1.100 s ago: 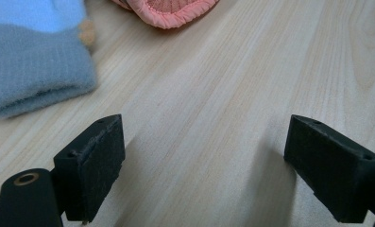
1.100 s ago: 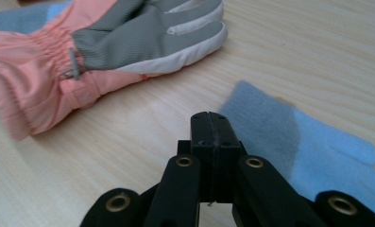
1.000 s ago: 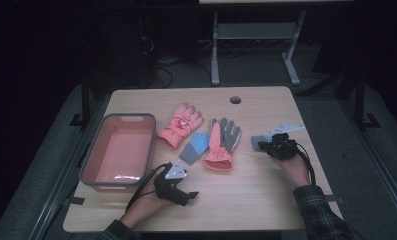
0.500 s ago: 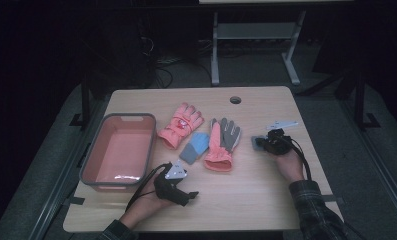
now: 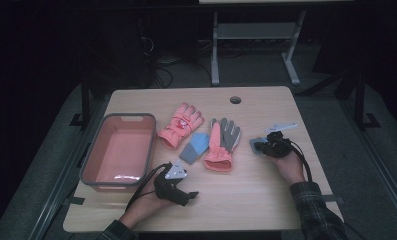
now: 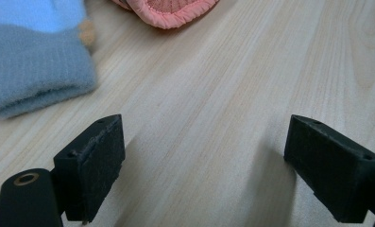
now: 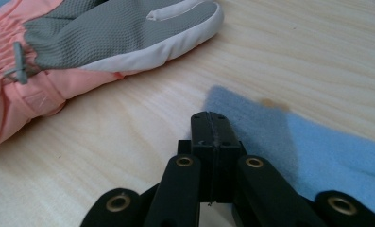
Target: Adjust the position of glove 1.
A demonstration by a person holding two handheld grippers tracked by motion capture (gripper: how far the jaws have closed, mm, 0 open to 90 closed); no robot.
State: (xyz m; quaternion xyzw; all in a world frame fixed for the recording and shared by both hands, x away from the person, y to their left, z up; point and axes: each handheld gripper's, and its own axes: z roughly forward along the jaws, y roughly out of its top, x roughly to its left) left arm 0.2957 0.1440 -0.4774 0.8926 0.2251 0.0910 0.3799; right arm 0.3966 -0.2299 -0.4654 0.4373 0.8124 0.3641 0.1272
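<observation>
The right tool has its jaws pressed together over the edge of a blue fleece mitten lying on the worktop, just beside the pink and grey glove; whether fabric is pinched between them cannot be told. The left tool rests with jaws wide apart over bare wood, holding nothing (a second blue mitten lies near it).

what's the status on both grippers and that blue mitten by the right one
Left gripper open, idle on bare table. Right gripper shut, jaws pressed together over edge of blue mitten; grip unclear. Grey-palmed glove close beside, not blocking.
</observation>
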